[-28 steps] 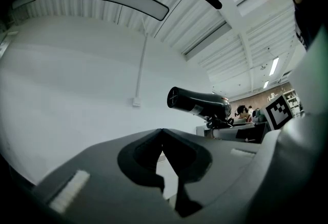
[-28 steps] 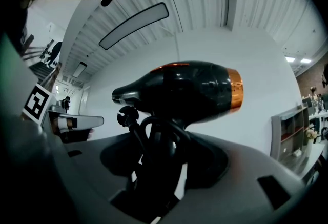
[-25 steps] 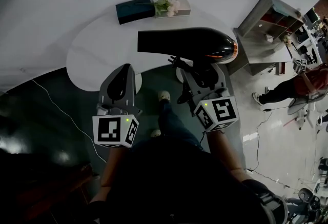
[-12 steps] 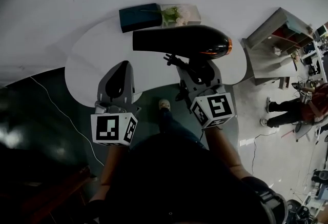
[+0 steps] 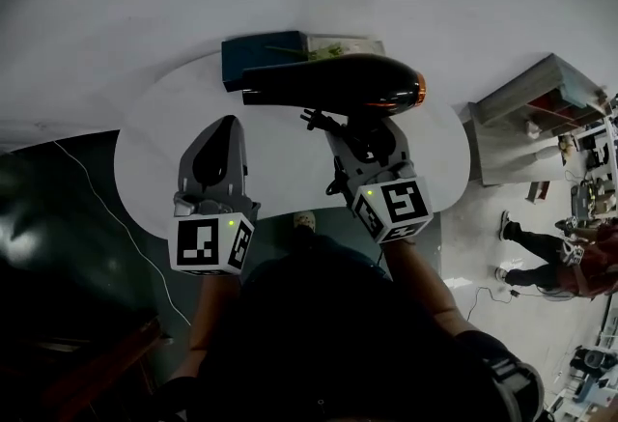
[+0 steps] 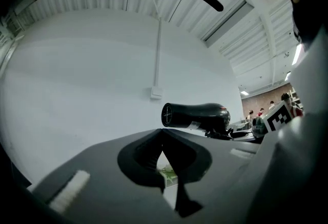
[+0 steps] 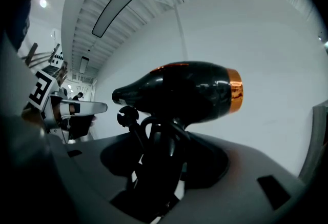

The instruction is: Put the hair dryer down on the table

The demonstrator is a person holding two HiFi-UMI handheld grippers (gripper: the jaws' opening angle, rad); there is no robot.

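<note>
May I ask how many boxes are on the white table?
2: a teal box at the far edge of the table, and a clear box beside it, partly hidden behind the hair dryer; more may be hidden.

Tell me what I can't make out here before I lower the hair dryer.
- Head view: whether the hair dryer is clear of the table; the steep downward look shows no gap.
- Head view: most of the clear box, behind the hair dryer.
- Right gripper view: the table, hidden beneath the body of the right gripper.
</note>
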